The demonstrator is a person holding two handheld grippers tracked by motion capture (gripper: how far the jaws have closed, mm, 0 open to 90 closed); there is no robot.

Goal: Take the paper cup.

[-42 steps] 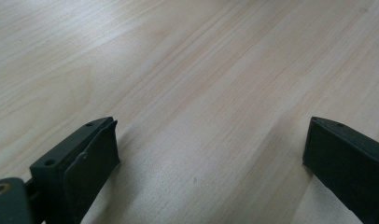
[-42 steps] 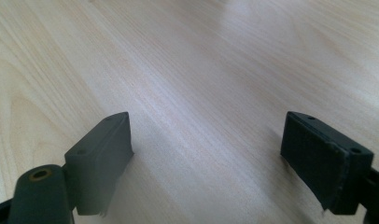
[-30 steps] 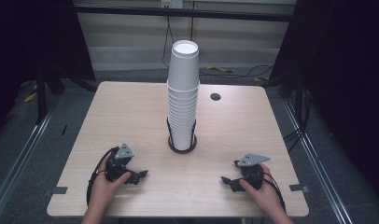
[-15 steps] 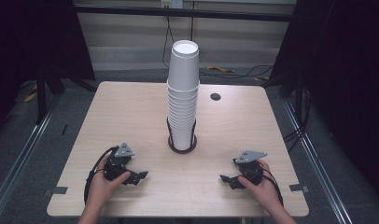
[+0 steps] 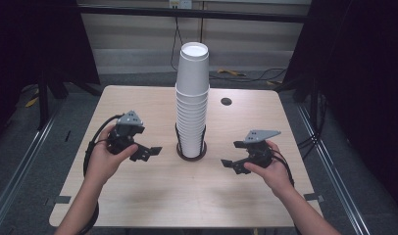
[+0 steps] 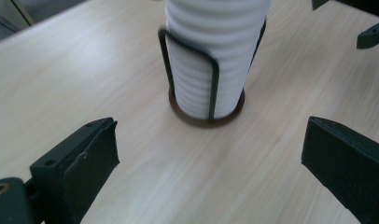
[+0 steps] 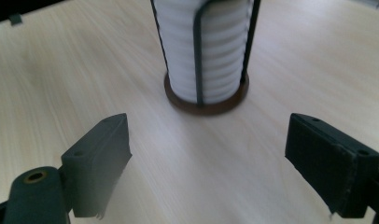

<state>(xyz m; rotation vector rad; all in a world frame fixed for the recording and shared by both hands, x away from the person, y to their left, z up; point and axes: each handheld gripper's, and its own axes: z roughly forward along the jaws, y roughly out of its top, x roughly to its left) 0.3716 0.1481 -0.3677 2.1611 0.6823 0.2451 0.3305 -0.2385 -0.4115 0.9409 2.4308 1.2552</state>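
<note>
**Inspector:** Position of the main item?

**Assistant:** A tall stack of white foam cups [image 5: 192, 105] stands upright at the middle of the wooden bench [image 5: 138, 196], seated in a black wire holder [image 5: 191, 147] with a round dark base. The top cup sits higher than the rest, mouth up. In the left gripper view the stack [image 6: 215, 60] rises beyond the jaws, with two wire uprights of the holder [image 6: 211, 88] against its ribbed side.

**Inspector:** Left gripper?

**Assistant:** The left gripper [image 5: 145, 152] is held in the person's left hand [image 5: 106, 159], to the left of the stack and clear of it, jaws pointing toward the holder's base. The jaws are spread wide, though they have just been closing a little. Nothing lies between them but bare bench.

**Inspector:** Right gripper?

**Assistant:** The right gripper [image 5: 234, 166] is held in the right hand [image 5: 270, 171], to the right of the stack and apart from it. In its own view the jaws stand spread, with bare bench between them and the stack [image 7: 206, 51] ahead in its holder.

**Inspector:** Anything else on the surface?

**Assistant:** A small dark round hole or grommet [image 5: 226, 101] near the far edge, to the right of the stack. I cannot tell which it is.
</note>
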